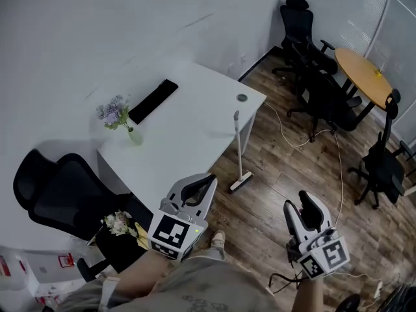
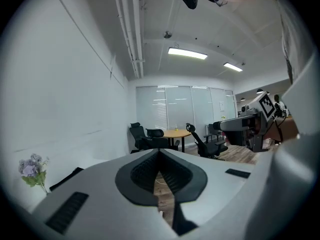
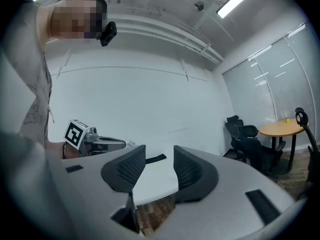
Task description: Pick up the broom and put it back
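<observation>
Our left gripper point(image 1: 209, 178), a smooth pale-grey shell with ribbed black pads, has its jaws drawn together so that the tips meet in a point. Nothing is caught between them, and in the left gripper view only a wedge of floor shows below the tips. Our right gripper point(image 1: 304, 200), of the same moulded plastic, has its jaws spread and the gap bare, with the desk edge showing through it in the right gripper view. Each gripper carries a cube printed with black-and-white square markers. Ahead of the two grippers and between them, the broom point(image 1: 240, 149) stands nearly upright. Its thin pale handle rests at the edge of the white desk point(image 1: 195, 125) near the rounded corner, and its flat, narrow head sits on the wood-plank floor point(image 1: 273, 174), well apart from either gripper. On the matt desktop lie a long black keyboard point(image 1: 153, 101) and a small vase of lilac flowers point(image 1: 116, 114). A light cable point(image 1: 286, 134) loops over the planks toward a round wooden table point(image 1: 364, 67) with black office chairs point(image 1: 312, 51) around it. Another black chair point(image 1: 71, 200) sits at the desk's near-left side.
</observation>
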Action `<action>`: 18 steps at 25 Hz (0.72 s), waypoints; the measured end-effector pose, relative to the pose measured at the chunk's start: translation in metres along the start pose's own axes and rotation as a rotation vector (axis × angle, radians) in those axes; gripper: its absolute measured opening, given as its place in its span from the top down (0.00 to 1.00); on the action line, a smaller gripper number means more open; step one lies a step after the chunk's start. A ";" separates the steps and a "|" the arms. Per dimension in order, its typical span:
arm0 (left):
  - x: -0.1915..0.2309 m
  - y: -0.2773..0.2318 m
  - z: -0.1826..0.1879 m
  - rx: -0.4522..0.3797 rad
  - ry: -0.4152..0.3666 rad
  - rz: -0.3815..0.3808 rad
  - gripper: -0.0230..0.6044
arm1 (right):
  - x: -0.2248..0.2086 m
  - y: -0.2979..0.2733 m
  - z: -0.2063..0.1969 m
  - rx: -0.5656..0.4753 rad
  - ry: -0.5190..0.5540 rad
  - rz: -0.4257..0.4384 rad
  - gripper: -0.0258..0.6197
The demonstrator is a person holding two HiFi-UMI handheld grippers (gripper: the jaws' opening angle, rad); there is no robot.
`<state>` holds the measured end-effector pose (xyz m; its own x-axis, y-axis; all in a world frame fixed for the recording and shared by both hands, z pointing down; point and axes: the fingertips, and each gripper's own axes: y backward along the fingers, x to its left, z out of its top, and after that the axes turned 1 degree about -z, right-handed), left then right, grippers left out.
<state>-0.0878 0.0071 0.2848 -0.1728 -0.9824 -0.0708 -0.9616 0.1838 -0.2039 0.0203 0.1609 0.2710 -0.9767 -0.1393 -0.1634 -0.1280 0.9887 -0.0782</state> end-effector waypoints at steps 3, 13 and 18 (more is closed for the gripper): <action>0.014 -0.021 0.000 0.004 0.003 -0.013 0.94 | -0.013 -0.026 -0.001 0.011 0.016 -0.003 0.66; 0.043 -0.057 -0.007 0.031 0.022 0.030 0.94 | -0.046 -0.072 -0.016 0.080 0.010 0.033 0.66; 0.049 -0.075 -0.013 0.062 0.041 0.097 0.94 | -0.074 -0.092 -0.028 0.120 -0.018 0.095 0.66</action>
<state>-0.0272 -0.0551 0.3096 -0.2743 -0.9602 -0.0531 -0.9252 0.2786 -0.2578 0.0993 0.0813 0.3179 -0.9800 -0.0478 -0.1930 -0.0128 0.9838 -0.1786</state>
